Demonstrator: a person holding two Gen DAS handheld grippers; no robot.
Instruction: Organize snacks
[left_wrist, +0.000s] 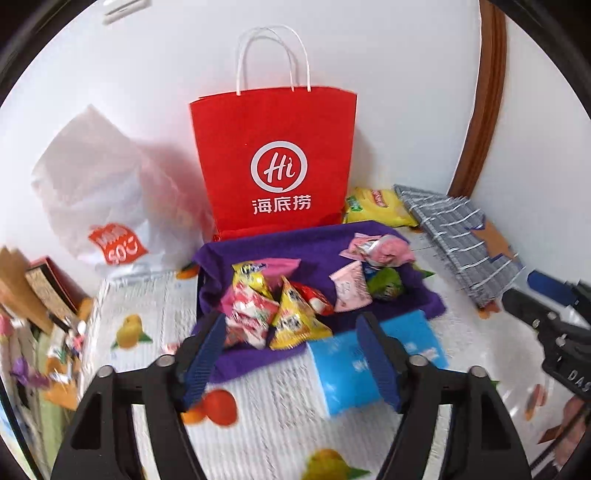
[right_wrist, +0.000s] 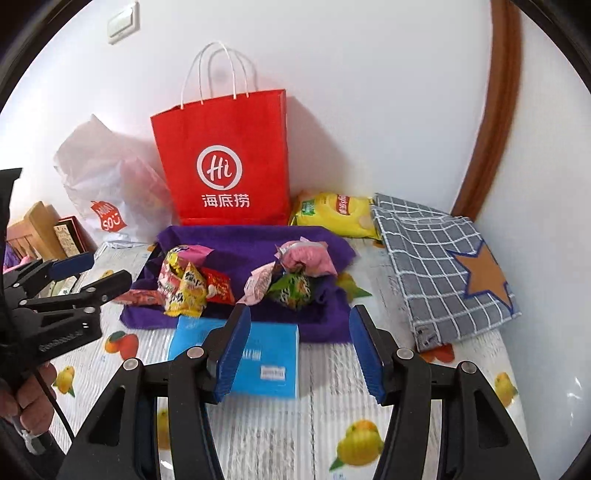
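Observation:
Several small snack packets (left_wrist: 280, 314) (right_wrist: 188, 284) lie in two heaps on a purple cloth (left_wrist: 306, 247) (right_wrist: 251, 240). In front of the cloth rests a flat blue pack (left_wrist: 343, 373) (right_wrist: 266, 354) on the fruit-print table cover. My left gripper (left_wrist: 291, 332) hangs open above the near heap and the blue pack, with nothing between its blue pads. My right gripper (right_wrist: 299, 321) is open over the cloth's front edge, also holding nothing. A yellow chips bag (left_wrist: 380, 206) (right_wrist: 336, 214) lies behind the cloth.
A red paper bag (left_wrist: 273, 162) (right_wrist: 225, 162) stands upright against the wall. A white plastic bag (left_wrist: 99, 192) slumps to its left. A grey checked cloth with a brown star (right_wrist: 443, 269) lies at the right. Boxes (left_wrist: 44, 288) crowd the left edge.

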